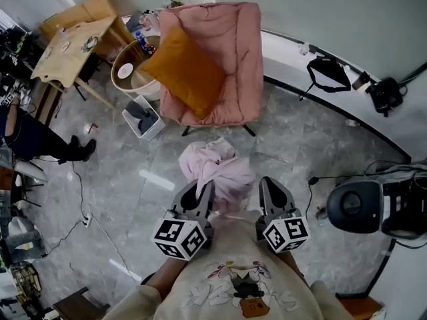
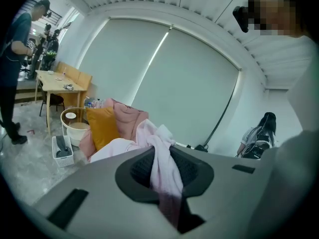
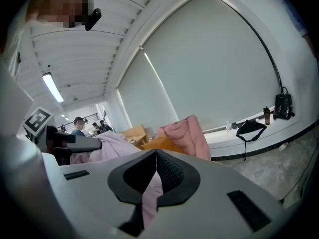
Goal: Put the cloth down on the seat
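Head view shows left tool (image 1: 201,191) and right tool (image 1: 268,189) pinching cloth (image 1: 217,167), seemingly near seat (image 1: 233,49).

1. Head view: camera on the person's head, facing steeply down past the chest. The left gripper (image 1: 202,191) and right gripper (image 1: 268,187) sit close, low in frame. The pink chair (image 1: 230,32) lies farther off, at the top.
2. Left gripper view: camera rides just behind its own jaws, very near them, facing nearly level toward the pink chair and window blind (image 2: 169,83).
3. Right gripper view: same mounting, close behind its jaws, facing the same way. The left gripper shows at its left edge.
4. Shared by all three: pink chair, orange cushion (image 1: 187,69), pink cloth (image 1: 217,169).
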{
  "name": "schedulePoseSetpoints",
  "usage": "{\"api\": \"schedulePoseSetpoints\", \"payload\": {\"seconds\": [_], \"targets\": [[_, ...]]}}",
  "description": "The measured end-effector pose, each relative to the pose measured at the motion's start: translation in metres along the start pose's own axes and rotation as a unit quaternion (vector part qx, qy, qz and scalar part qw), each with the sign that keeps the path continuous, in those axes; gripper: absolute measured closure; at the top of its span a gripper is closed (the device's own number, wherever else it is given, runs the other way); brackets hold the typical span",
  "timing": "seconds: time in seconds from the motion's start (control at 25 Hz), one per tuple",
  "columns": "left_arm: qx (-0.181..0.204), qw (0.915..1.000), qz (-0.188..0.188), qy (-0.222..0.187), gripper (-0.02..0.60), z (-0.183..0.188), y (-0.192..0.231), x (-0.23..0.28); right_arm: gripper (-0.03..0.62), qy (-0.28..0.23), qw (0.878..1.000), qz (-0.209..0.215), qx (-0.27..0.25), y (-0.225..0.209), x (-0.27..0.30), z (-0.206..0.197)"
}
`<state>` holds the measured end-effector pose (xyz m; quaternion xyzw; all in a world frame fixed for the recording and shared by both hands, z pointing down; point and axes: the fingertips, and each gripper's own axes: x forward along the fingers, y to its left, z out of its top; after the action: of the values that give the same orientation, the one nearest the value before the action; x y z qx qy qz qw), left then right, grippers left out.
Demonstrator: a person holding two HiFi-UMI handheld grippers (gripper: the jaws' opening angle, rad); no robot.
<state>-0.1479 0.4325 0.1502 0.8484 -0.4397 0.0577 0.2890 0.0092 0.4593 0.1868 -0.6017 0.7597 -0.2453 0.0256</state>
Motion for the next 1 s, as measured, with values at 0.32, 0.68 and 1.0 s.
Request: {"api": "schedulePoseSetpoints", "payload": {"seconds": [0.32, 0.68, 1.0], "targets": [[-0.017, 0.9997, 0.009, 0.014, 0.525, 0.010, -0.012, 0.060, 0.576, 0.018, 0.999, 0.010, 0.026, -0.037, 0.031, 0.009], [-0.023, 0.9994, -0.004, 0.024, 0.525, 0.050, 0.022, 0.126, 0.576, 0.031, 0.999, 0.005, 0.017, -0.053, 0.108, 0.037], [0.006, 0.9981, -0.041, 0.045, 0.525, 0.113, 0.068, 0.199, 0.576, 0.034, 0.999, -0.022, 0.019, -0.060, 0.199, 0.079]]}}
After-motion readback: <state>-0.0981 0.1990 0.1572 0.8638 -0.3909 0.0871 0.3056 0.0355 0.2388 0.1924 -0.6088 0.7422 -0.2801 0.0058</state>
